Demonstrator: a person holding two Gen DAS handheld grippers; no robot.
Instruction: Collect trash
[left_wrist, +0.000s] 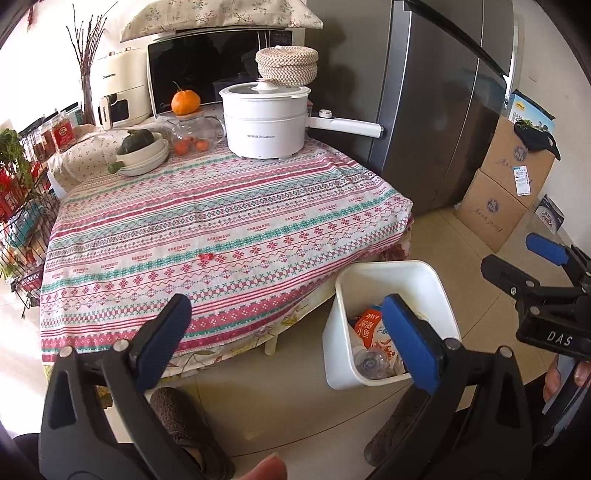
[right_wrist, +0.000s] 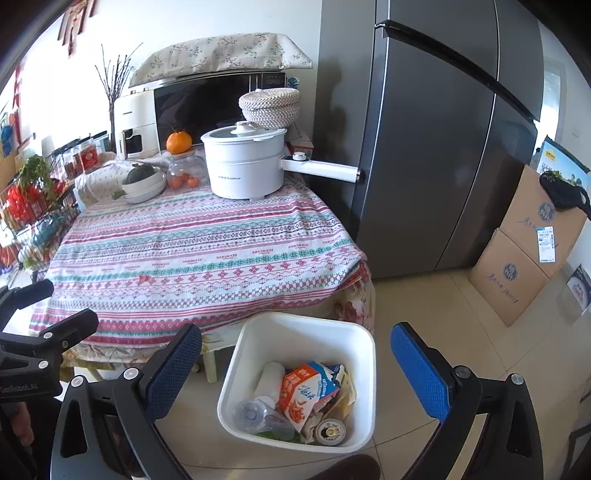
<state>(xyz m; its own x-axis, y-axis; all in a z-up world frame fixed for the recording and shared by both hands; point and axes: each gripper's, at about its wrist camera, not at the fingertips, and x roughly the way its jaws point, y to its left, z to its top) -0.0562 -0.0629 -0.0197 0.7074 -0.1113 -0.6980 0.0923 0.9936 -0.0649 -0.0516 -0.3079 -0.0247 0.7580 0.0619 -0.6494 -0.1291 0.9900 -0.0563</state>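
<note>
The near and middle part of the patterned red, teal and white tablecloth (right_wrist: 192, 254) lies bare and open from above. Along its far edge stand a white electric pot (right_wrist: 242, 168), whose long handle (right_wrist: 319, 169) projects toward the tall grey refrigerator (right_wrist: 436, 140), a glass jar (right_wrist: 184, 171) and stacked white bowls (right_wrist: 144, 188). The white square plastic bin (right_wrist: 301, 334) stands on the floor just beside the table corner, mouth unobstructed. Tiled floor (right_wrist: 436, 314) between bin and stacked brown cardboard boxes (right_wrist: 524, 251) is free.
</note>
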